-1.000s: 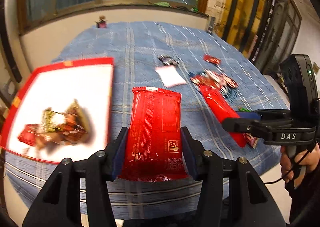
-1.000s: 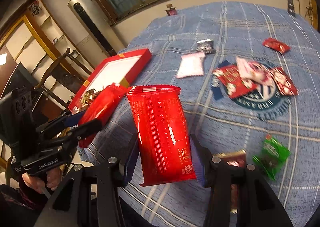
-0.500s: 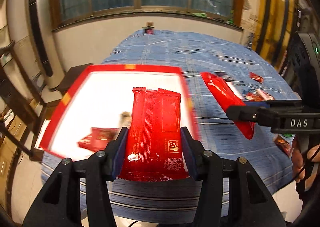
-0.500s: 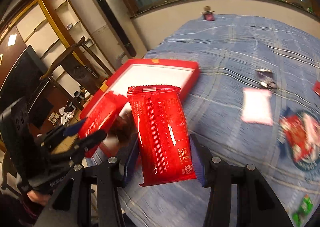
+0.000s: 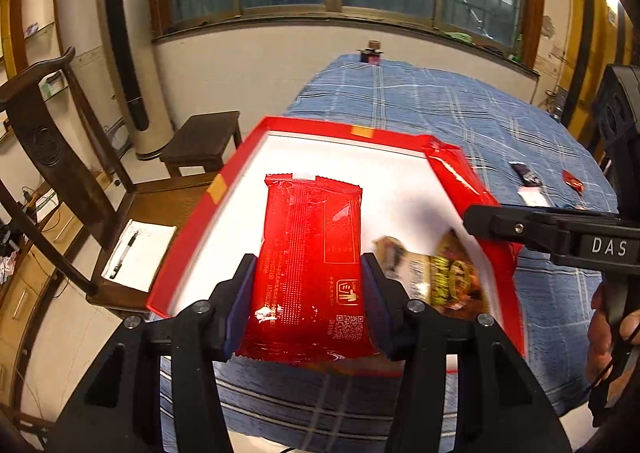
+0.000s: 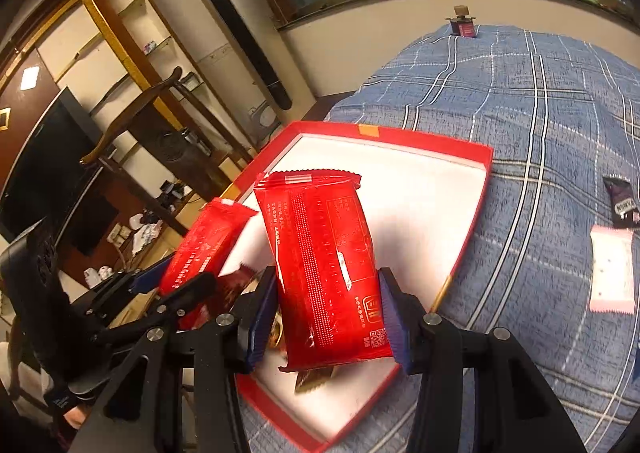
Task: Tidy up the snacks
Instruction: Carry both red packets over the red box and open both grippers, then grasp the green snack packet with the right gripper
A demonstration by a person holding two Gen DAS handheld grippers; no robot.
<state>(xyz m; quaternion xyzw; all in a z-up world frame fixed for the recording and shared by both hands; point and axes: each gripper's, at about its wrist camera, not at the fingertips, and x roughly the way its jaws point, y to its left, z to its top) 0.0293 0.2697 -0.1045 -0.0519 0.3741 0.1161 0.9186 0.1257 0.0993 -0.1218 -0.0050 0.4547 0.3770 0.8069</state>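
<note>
While my left gripper (image 5: 306, 311) pinches one red packet (image 5: 310, 265) by its lower end above the red tray (image 5: 188, 245), I should lower it toward the bare white floor at the tray's left before letting go, clear of the loose wrappers (image 5: 444, 273) on its near right side. My right gripper (image 6: 326, 317) clamps a second red packet (image 6: 324, 273) over the same tray; I would set that one just beside the first, flat, not overlapping. More snacks (image 6: 612, 273) lie out on the blue cloth (image 6: 540, 113).
</note>
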